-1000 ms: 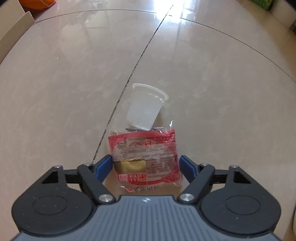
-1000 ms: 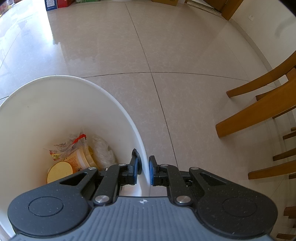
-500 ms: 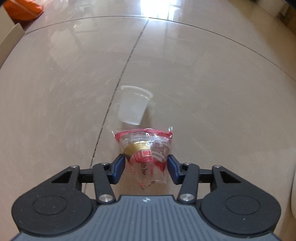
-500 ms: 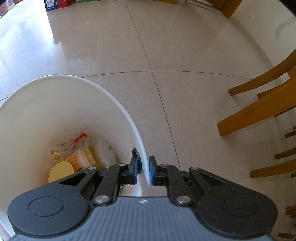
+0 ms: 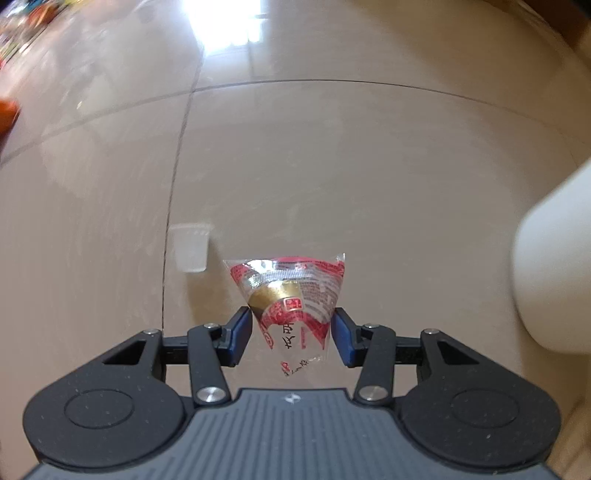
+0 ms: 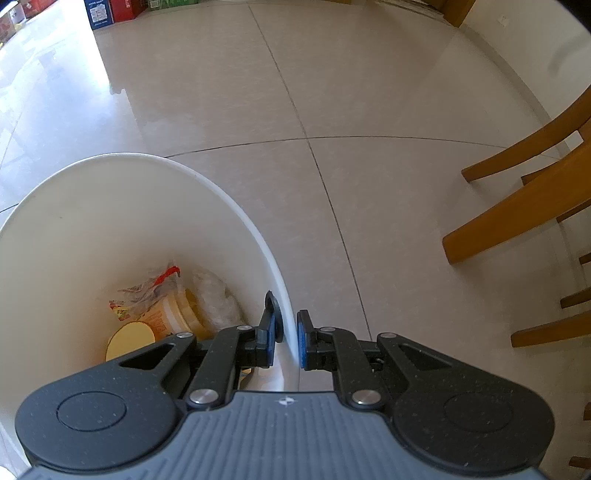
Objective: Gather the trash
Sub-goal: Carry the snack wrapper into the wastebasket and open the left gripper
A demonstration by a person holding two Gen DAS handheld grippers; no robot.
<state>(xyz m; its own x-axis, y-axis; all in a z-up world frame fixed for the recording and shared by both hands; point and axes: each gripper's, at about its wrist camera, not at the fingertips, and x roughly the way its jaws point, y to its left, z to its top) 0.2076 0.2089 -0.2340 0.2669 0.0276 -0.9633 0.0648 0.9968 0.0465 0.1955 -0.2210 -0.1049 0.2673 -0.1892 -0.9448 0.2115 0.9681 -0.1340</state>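
My left gripper (image 5: pixel 291 332) is shut on a crumpled red and clear snack wrapper (image 5: pixel 291 291), which hangs off the floor between the blue pads. A clear plastic cup (image 5: pixel 191 247) lies on the tiles below, left of the wrapper. In the right wrist view my right gripper (image 6: pixel 287 338) is shut on the rim of a white trash bin (image 6: pixel 221 192). Inside the bin lie a yellow cup (image 6: pixel 155 325), a wrapper and a clear bag. The bin's outer wall (image 5: pixel 554 266) shows at the right edge of the left wrist view.
Beige glossy floor tiles with dark grout lines (image 5: pixel 173 206) fill both views. Wooden chair legs (image 6: pixel 517 206) stand to the right of the bin. Boxes (image 6: pixel 110 11) sit on the floor far back.
The left gripper closed on the wrapper and lifted it off the floor, rolling as it rose; the cup stayed behind and the bin's wall came into view. The right gripper kept its hold.
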